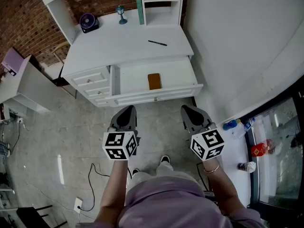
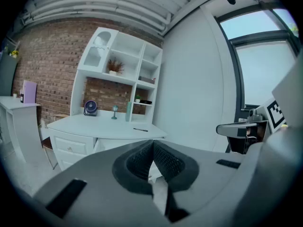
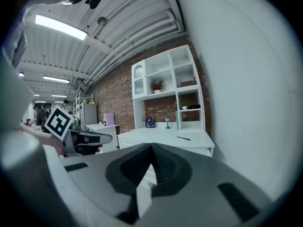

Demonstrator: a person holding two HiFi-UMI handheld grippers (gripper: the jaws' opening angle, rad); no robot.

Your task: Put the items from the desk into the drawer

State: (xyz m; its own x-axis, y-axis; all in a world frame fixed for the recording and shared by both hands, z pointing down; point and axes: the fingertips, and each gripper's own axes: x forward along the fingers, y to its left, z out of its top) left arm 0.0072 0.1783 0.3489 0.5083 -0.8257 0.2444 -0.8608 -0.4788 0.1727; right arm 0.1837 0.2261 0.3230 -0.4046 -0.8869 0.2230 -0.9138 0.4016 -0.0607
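Hovering near the open drawer (image 1: 156, 97), the left gripper (image 1: 126, 109) and right gripper (image 1: 188, 109) are both empty, jaws pressed together. A brown item (image 1: 154, 81) lies inside. The pen (image 1: 157, 43) lies far right on the desk (image 1: 114, 49) — likely next, needing a forward reach and parted jaws.

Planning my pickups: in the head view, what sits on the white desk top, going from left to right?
Small round dark purple fan → little teal stemmed ornament → tall upright green box → thin black pen.
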